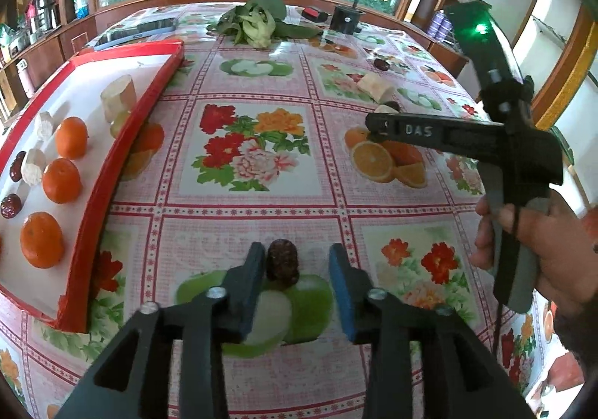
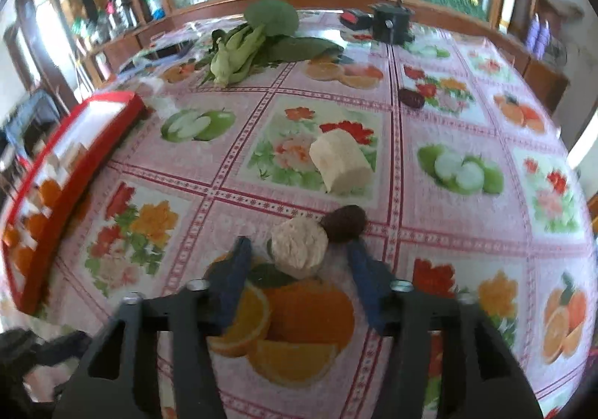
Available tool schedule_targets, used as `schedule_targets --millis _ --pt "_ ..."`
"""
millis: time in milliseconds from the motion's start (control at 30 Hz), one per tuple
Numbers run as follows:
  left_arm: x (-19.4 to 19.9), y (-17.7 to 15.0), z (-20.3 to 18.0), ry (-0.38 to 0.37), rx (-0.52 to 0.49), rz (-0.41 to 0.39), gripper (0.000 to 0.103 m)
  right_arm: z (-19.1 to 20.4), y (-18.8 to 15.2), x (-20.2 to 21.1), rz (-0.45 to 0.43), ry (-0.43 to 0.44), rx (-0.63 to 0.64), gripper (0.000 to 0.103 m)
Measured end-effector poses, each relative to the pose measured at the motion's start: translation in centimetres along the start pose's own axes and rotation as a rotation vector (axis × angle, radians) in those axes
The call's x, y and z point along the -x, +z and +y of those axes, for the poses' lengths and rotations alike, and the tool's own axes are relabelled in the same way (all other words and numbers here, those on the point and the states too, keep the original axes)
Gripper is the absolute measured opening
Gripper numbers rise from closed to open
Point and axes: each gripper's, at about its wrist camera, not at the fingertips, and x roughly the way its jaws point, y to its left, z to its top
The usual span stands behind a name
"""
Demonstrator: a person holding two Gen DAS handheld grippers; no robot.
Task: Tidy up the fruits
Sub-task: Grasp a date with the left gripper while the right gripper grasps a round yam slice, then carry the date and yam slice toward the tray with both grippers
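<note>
Fruit sorting, items as they stand:

- Dark red date (image 1: 282, 263): lies on the tablecloth (image 1: 261, 210) between the fingers of the left gripper (image 1: 297, 266), close against the left pad, clear of the right one. The jaws stand part open and nothing is held. It looks small, light and wrinkled, probably firm with a little give. Best taken across its short middle, with a gentle squeeze.
- Pale round slice (image 2: 299, 247): lies between the fingers of the right gripper (image 2: 299, 251), neither pad touching it. The jaws are spread wider than the slice. It is a short cylinder with a rough, fibrous cut face, perhaps sugarcane or a root; the blur makes that a guess. It seems stiff and light. Grip the curved sides, not the flat faces.
- Second date (image 2: 344, 223): touches the slice's far right edge and may be nudged as the fingers shut.
- Larger pale chunk (image 2: 340, 161): further back on the cloth, blocky, matt.
- Third date (image 2: 411, 98): far off, alone.
- Red tray (image 1: 123, 142): at the left, with a glossy rim and white floor. It holds three smooth, round mandarins (image 1: 61, 180), pale slices and dates.
- Tablecloth: glossy printed plastic, likely slippery under round fruit.
- Leafy greens (image 1: 258, 21): at the far end, limp.
</note>
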Motion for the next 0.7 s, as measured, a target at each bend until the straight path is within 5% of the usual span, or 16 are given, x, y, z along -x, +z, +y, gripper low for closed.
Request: schedule_targets --millis 100,267,700 --pt "-0.1 -0.2 -0.4 0.022 -0.019 -0.001 0.082 -0.4 -0.3 0.3 -0.005 0.008 0.006 0.03" --pt "-0.5 -0.5 -1.2 0.059 -0.08 -0.004 0.089 -1.4 -1.5 1.2 -0.009 0.028 -0.035 0.03" --pt "-0.1 -0.3 0.0 -0.008 -0.022 0.01 0.09 -1.9 -7.6 6.0 0.002 0.05 -0.079 0.03"
